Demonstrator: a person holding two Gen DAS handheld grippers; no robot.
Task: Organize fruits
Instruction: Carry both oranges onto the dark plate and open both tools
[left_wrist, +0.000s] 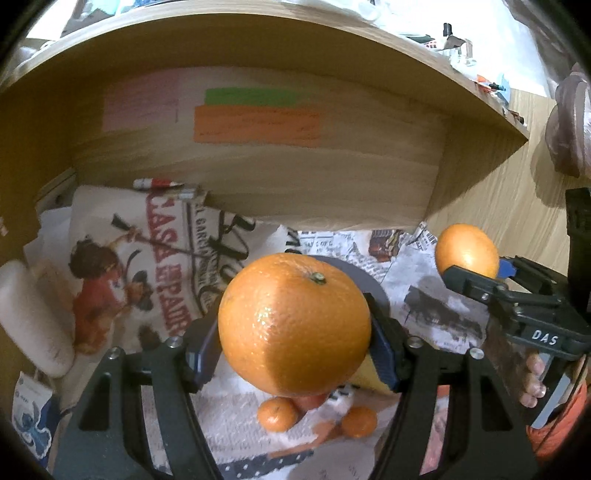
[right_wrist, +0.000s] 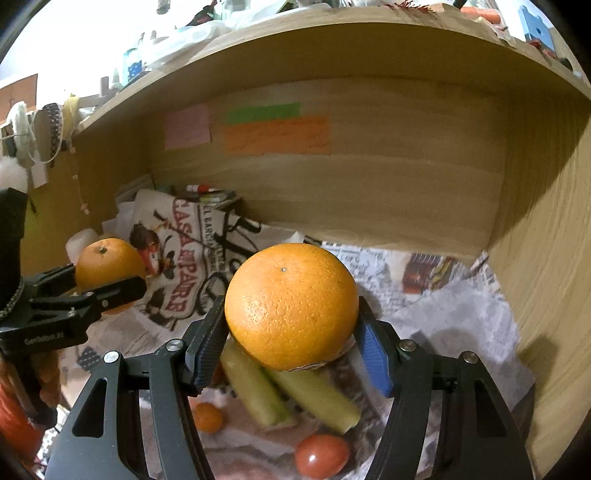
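Observation:
My left gripper (left_wrist: 293, 349) is shut on a large orange (left_wrist: 293, 325), held above the newspaper-covered desk; it also shows in the right wrist view (right_wrist: 109, 264) at the left. My right gripper (right_wrist: 291, 343) is shut on a second orange (right_wrist: 291, 306), which shows in the left wrist view (left_wrist: 467, 251) at the right. Below the left gripper lie two small mandarins (left_wrist: 277, 413) (left_wrist: 359, 421). Below the right gripper lie two yellow-green bananas (right_wrist: 314, 395), a mandarin (right_wrist: 208, 417) and a red tomato (right_wrist: 321, 456).
A wooden shelf wall (right_wrist: 369, 184) with pink, green and orange sticky notes (right_wrist: 277, 134) stands behind. A printed cloth bag (left_wrist: 147, 266) lies at the left, a wooden side panel (right_wrist: 546, 258) at the right. A grey plate rim (left_wrist: 369, 280) shows behind the left orange.

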